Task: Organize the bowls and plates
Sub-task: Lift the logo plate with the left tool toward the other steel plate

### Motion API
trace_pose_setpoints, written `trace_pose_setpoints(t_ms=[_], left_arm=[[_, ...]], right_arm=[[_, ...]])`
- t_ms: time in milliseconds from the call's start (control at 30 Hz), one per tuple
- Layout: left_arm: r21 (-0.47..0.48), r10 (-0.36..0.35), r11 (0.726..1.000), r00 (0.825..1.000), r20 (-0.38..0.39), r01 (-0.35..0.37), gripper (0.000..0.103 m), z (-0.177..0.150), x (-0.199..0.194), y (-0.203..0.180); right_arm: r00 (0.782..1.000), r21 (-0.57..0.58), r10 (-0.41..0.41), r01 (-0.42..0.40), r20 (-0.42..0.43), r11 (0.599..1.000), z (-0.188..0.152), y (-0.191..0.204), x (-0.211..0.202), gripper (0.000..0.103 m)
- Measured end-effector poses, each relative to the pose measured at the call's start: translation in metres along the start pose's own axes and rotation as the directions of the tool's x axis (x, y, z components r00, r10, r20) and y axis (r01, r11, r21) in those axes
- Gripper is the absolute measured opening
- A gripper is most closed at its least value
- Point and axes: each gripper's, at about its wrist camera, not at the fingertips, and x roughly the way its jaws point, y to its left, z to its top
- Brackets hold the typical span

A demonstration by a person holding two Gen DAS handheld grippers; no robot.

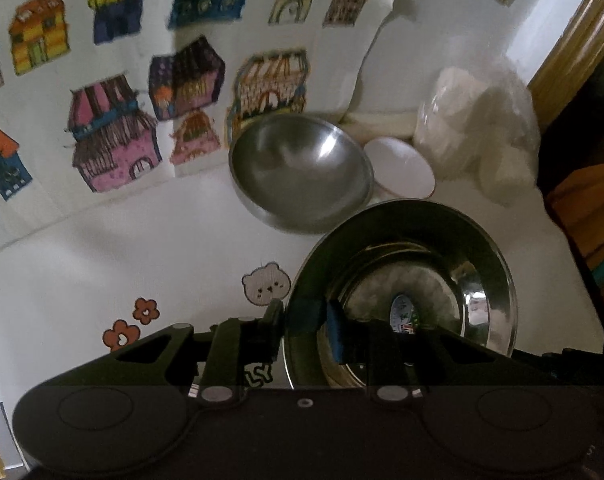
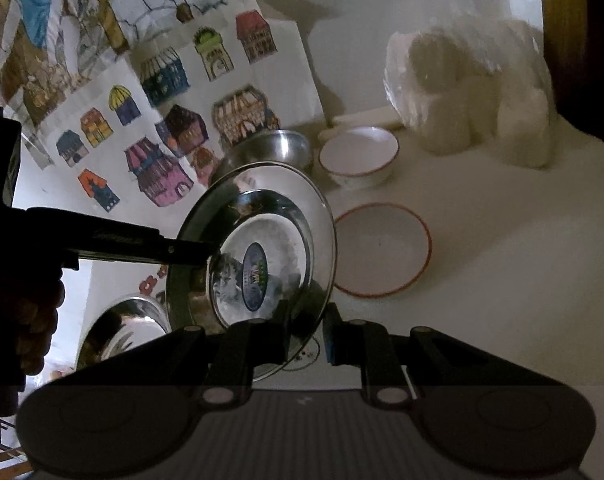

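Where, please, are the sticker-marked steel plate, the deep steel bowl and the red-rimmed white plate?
sticker-marked steel plate (image 2: pixel 262 216): right wrist view, its inner face above the sticker.
deep steel bowl (image 1: pixel 298 168): left wrist view, its inside.
red-rimmed white plate (image 2: pixel 382 250): right wrist view, its bare middle.

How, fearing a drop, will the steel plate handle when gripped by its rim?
The steel plate is probably stiff, not fragile. Its mirror finish suggests slipperiness; held at its rim by the left gripper, it may pivot.
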Motion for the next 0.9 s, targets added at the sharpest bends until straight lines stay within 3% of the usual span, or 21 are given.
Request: trace_pose_setpoints(t_ms=[400,900], left_arm=[[-0.109,0.042,0.993,0.997,0.065,-0.035,0.023,-0.011,-0.046,0.029],[-0.293,0.167,0.944,0.986,0.016,-0.155,0.023,-0.071,-0.079,0.094]], right_arm=[[0.998,-0.110,0.065,-0.064,-0.001,0.992,0.012,0.033,-0.004,0.019],[0.968,-0.250,0.186,-0.224,-0.166,0.942,-0.006,0.097,0.031,0.019]])
